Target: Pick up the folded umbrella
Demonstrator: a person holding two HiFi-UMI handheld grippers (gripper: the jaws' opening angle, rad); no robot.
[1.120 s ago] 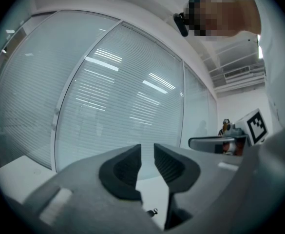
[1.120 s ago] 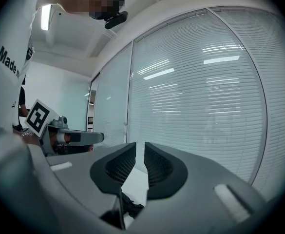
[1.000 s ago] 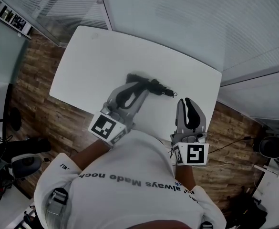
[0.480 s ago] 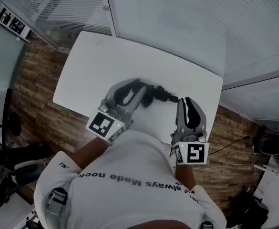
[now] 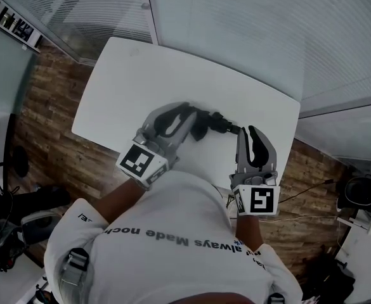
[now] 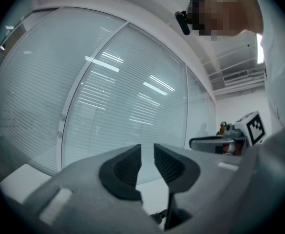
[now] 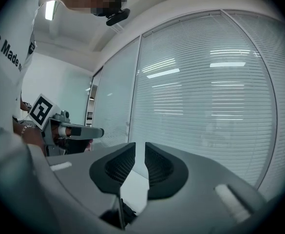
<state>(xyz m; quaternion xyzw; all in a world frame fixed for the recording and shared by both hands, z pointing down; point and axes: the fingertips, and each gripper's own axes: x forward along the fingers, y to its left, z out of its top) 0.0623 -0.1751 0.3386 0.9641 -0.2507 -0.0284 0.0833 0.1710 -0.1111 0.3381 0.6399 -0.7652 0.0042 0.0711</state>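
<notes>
**Person, one.** White printed shirt [image 5: 172, 233], nearest the camera, at the table's near edge.

**Grippers, two**, each bearing one marker cube.
- Left gripper [image 5: 186, 115]: over the middle of the white table [image 5: 125, 84]. Jaws drawn together to a narrow slit, nothing between them. From the head view its tip overlaps the left end of the folded umbrella [image 5: 214, 123] (contact not determinable).
- Right gripper [image 5: 249, 132]: over the table's near right part. Jaws pressed together, pinching nothing. Its tip is just beside the umbrella's right end.

**Folded umbrella, one.** Black, lying crosswise over the table's near-centre, between the two gripper tips.

**Table, one.** White, rounded corners.

**Beyond the table:** glass wall with blinds [image 5: 236, 30].

**Left of the table:** wooden floor [image 5: 45, 138].
</notes>
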